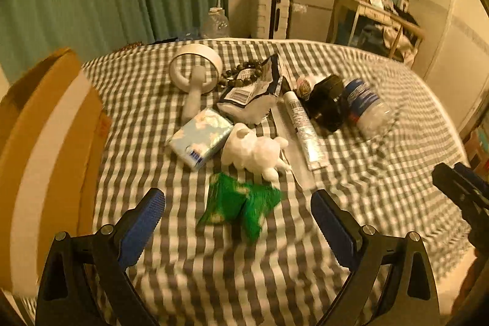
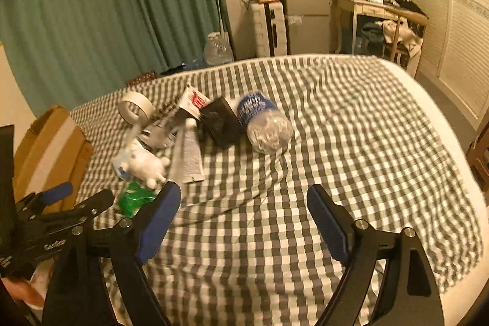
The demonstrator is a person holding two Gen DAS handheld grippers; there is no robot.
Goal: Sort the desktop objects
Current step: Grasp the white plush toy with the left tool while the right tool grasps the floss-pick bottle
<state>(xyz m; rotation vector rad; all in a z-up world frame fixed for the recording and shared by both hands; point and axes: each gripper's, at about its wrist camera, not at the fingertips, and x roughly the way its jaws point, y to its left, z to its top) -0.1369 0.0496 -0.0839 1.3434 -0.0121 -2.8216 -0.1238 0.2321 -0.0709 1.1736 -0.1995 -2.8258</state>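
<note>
A heap of objects lies on the checked cloth (image 1: 214, 280). A green snack packet (image 1: 241, 203) is nearest, between the open fingers of my left gripper (image 1: 238, 203), a little beyond them. Behind it lie a white plush toy (image 1: 256, 152), a tissue pack (image 1: 200, 136), a tube (image 1: 302, 127), a foil bag (image 1: 253, 93), a bead bracelet (image 1: 241, 74), a white hand fan (image 1: 195, 72), a black box (image 1: 327, 100) and a plastic bottle (image 1: 366, 106). My right gripper (image 2: 244, 203) is open and empty over bare cloth, with the bottle (image 2: 266, 121) ahead.
A cardboard box (image 1: 45, 148) stands at the left edge of the cloth; it also shows in the right wrist view (image 2: 52, 148). Green curtains, a suitcase (image 1: 270, 11), a small fridge and a dressing table (image 1: 376, 11) stand behind.
</note>
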